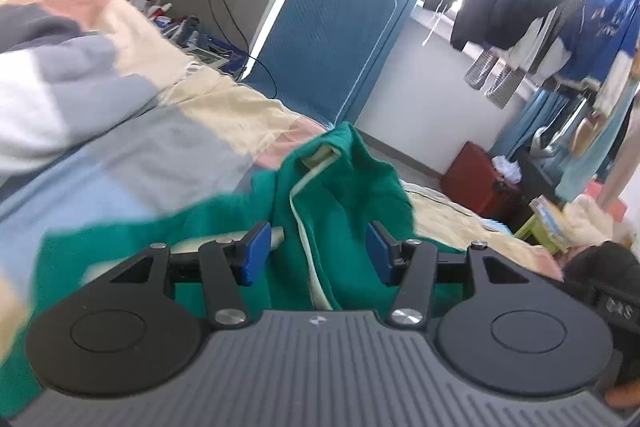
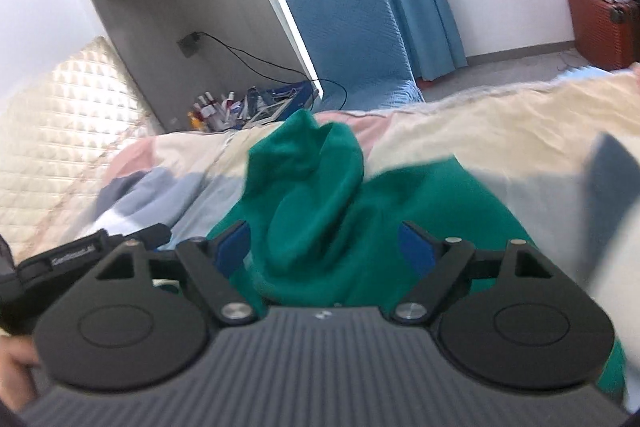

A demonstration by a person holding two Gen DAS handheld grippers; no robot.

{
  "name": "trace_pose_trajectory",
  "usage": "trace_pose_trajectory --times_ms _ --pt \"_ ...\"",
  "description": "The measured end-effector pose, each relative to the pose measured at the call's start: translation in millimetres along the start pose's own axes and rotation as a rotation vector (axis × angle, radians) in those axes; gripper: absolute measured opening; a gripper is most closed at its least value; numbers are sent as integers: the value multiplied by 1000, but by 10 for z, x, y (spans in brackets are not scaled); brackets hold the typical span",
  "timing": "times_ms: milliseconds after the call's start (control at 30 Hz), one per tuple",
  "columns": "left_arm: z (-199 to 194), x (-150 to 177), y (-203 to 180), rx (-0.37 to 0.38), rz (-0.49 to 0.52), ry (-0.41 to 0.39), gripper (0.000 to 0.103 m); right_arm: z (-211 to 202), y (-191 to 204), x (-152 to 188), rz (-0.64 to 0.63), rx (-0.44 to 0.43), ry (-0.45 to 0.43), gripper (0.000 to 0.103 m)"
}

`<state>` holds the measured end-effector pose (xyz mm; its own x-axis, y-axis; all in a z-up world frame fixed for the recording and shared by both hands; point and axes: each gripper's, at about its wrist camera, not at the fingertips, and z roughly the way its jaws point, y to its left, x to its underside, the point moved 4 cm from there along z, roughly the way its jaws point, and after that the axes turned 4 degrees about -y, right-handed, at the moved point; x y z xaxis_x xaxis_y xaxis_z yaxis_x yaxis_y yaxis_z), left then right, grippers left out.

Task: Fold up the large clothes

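Two grippers hover over one green garment [image 1: 340, 195] that lies bunched on a patchwork quilt [image 1: 168, 147] of cream, pink, grey and blue. From the left wrist view, the left gripper [image 1: 318, 253] stands with its blue pads [image 1: 254, 253] wide apart, a cream-trimmed fold of the garment rising between them toward 12 o'clock. From the right wrist view, the right gripper [image 2: 326, 251] is likewise spread wide, a rumpled hump of green cloth [image 2: 308, 179] between its fingers. A blue padded panel [image 1: 328, 39] leans at 12 o'clock, and a red suitcase [image 1: 476, 179] sits at 2 o'clock.
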<state>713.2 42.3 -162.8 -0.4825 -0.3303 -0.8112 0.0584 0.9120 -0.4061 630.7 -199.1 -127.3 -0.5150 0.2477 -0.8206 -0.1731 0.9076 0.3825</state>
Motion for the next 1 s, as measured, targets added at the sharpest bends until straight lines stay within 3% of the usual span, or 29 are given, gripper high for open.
trace_pose_trajectory --times_ms 200,367,433,500,567,633,667,833,1000 --pt "1030 -241 227 -21 16 43 59 1119 -103 -274 25 -34 -14 82" --pt "1634 -285 302 34 -28 78 59 1737 -242 -327 56 6 31 82" --pt "1822 -257 294 12 -16 115 58 1900 -250 -364 70 6 42 80" --pt "1936 -260 247 -14 25 140 48 1988 -248 -389 102 3 45 72" --pt "1958 -291 217 13 28 152 22 2067 -237 -402 137 -15 72 53" --pt "1924 -326 199 10 37 156 16 2102 -201 -405 137 -25 104 19" --pt "1887 -353 187 13 50 153 15 2100 -172 -406 121 -23 118 13" --pt "1472 -533 61 33 105 122 14 1789 57 -531 51 -120 73 10" --pt "866 -752 -61 75 79 78 14 1273 345 -757 9 -207 4 10"
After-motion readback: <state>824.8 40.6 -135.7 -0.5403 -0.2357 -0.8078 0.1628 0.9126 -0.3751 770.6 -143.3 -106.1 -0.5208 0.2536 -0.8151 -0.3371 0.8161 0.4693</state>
